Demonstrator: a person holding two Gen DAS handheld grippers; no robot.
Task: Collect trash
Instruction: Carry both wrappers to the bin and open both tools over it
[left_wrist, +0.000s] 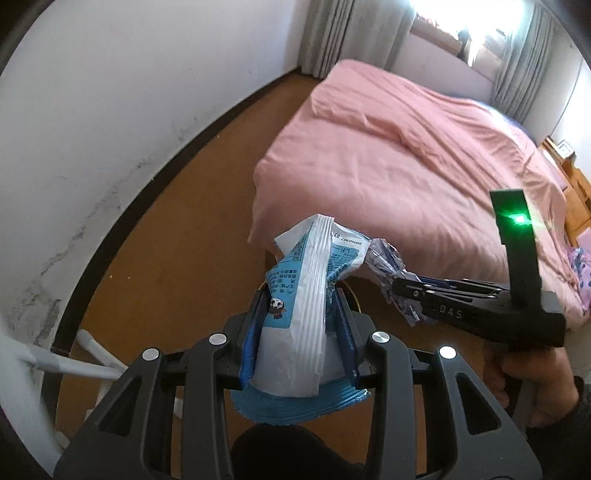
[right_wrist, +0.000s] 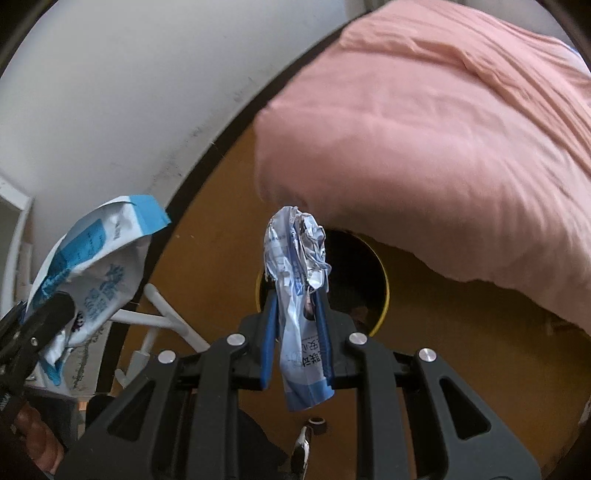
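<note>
My left gripper (left_wrist: 300, 295) is shut on a blue and white snack bag (left_wrist: 306, 291), which sticks up between its blue pads. The same snack bag (right_wrist: 92, 269) hangs at the left of the right wrist view, with the left gripper (right_wrist: 35, 325) around it. My right gripper (right_wrist: 297, 291) is shut on a crumpled silvery wrapper (right_wrist: 297, 266). In the left wrist view the right gripper (left_wrist: 397, 291) comes in from the right with that wrapper (left_wrist: 388, 269). Below the wrapper sits a round bin (right_wrist: 384, 291) with a yellow rim and a dark inside, on the floor by the bed.
A bed with a pink cover (left_wrist: 406, 158) fills the right side and overhangs the bin. The floor (left_wrist: 177, 229) is brown, bounded by a white wall (left_wrist: 92, 110) with a dark skirting. White tubing (right_wrist: 162, 310) stands at the lower left. A hand (left_wrist: 532, 373) grips the right tool.
</note>
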